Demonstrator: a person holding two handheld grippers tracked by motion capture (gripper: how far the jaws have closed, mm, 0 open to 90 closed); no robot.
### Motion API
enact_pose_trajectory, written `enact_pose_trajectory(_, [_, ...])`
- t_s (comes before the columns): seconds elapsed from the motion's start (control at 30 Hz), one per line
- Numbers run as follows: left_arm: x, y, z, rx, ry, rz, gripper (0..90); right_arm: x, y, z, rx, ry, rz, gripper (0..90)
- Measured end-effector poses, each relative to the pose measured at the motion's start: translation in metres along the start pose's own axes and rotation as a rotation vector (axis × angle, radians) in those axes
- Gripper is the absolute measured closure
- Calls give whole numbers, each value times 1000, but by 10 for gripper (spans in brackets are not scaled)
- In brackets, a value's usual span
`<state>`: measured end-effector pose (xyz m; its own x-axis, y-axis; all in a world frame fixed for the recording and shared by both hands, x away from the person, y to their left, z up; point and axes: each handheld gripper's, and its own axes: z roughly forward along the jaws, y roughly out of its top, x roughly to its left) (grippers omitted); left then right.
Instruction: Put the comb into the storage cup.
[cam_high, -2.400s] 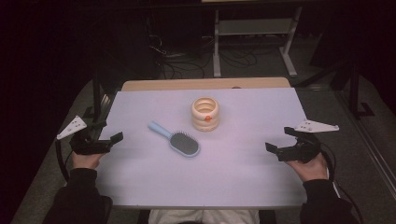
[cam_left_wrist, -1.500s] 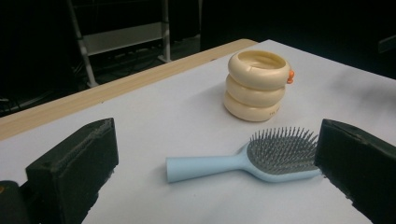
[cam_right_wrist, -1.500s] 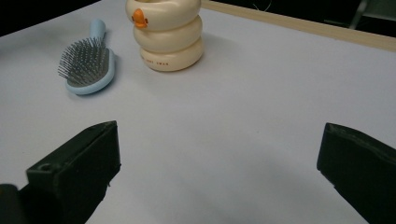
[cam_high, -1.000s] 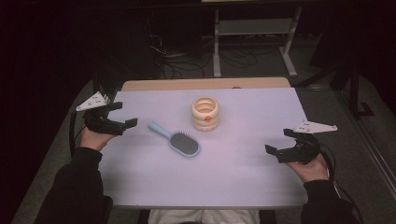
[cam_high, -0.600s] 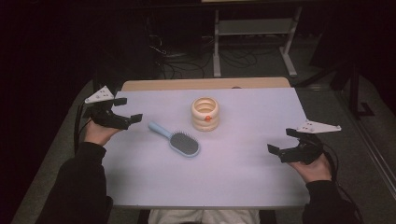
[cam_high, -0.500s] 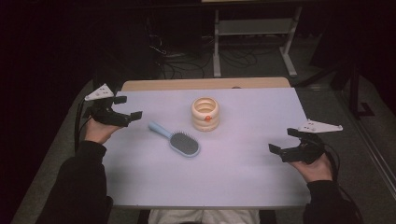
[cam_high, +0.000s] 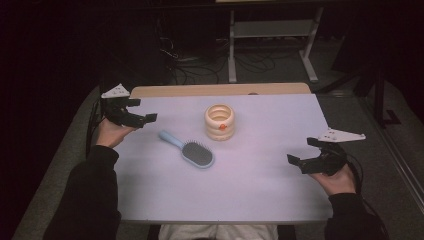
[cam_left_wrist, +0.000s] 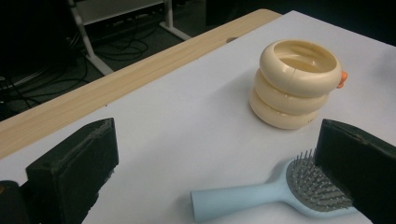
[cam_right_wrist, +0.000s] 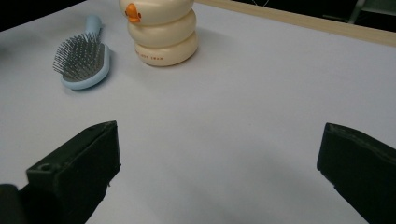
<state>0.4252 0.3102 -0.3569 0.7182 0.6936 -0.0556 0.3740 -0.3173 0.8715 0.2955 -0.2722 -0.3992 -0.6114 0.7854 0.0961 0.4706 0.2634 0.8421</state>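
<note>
At the table's left edge the left gripper (cam_high: 134, 116) hovered with its jaws spread wide and empty, aimed at the hairbrush (cam_high: 188, 149). The brush lay bristles-up on the white mat (cam_high: 260, 175), just beside the cream cup (cam_high: 219, 121). Well apart, at the right edge, the right gripper (cam_high: 306, 156) was likewise wide and empty.
</note>
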Motion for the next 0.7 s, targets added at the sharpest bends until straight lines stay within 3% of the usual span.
enact_pose_trajectory(0.13, [0, 4, 5, 10, -2, -2, 0, 0, 0, 0, 2, 4, -2, 0])
enact_pose_trajectory(0.27, [-1, 9, 17, 65, 0, 5, 0, 0, 0, 0, 3, 1, 1, 0])
enact_pose_trajectory(0.37, [0, 10, 22, 78, 7, 12, 0, 1, -1, 1, 7, 1, 1, 0])
enact_pose_trajectory(0.7, [4, 10, 40, 134, -5, -1, 0, 1, -1, 0, 3, 1, 0, 0])
